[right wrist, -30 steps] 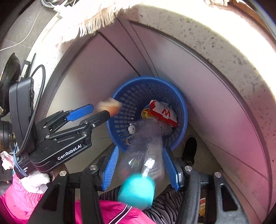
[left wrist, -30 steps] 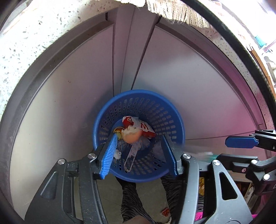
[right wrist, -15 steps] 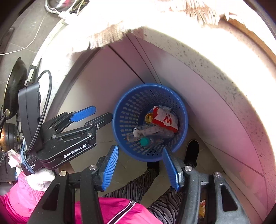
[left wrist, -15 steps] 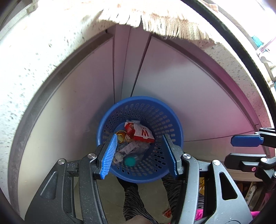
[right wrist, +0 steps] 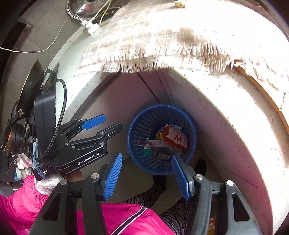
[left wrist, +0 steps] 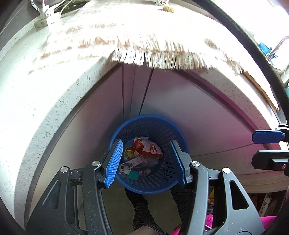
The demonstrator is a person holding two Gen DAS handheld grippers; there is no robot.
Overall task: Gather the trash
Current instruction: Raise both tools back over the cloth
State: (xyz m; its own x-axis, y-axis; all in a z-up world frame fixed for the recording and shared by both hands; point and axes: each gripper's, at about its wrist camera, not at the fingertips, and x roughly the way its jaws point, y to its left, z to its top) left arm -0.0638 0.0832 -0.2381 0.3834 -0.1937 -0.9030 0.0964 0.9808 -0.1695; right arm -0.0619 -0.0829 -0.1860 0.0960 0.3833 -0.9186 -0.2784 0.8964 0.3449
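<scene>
Basket: a round blue perforated plastic waste basket stands on the floor against the pale cabinet front, below the overhanging speckled stone countertop. That spot, I judge, lets trash from the counter be dropped straight down into it.
Trash inside: a red-and-white crumpled snack wrapper, a small yellow round piece, a clear plastic bottle with a teal cap lying on its side, and smaller scraps I cannot identify. All lie loose at the bottom, none held.
Counter: a cream fringed woven cloth hangs a little over the edge; a small tan scrap sits near its far side, too small to tell what it is.
Left gripper: the left gripper is wide and empty, blue ribbed pads spread to either side of the basket mouth in its own view. In the right wrist view the same tool points toward the basket from the left, held by a white-gloved hand in a pink sleeve.
Right gripper: the right gripper is likewise spread wide with nothing between its pads, high above the near rim of the basket.
Pose: both tools are tilted steeply downward, side by side, well above the basket.
Judgement: with both tools empty, the next piece would have to come from the counter.
</scene>
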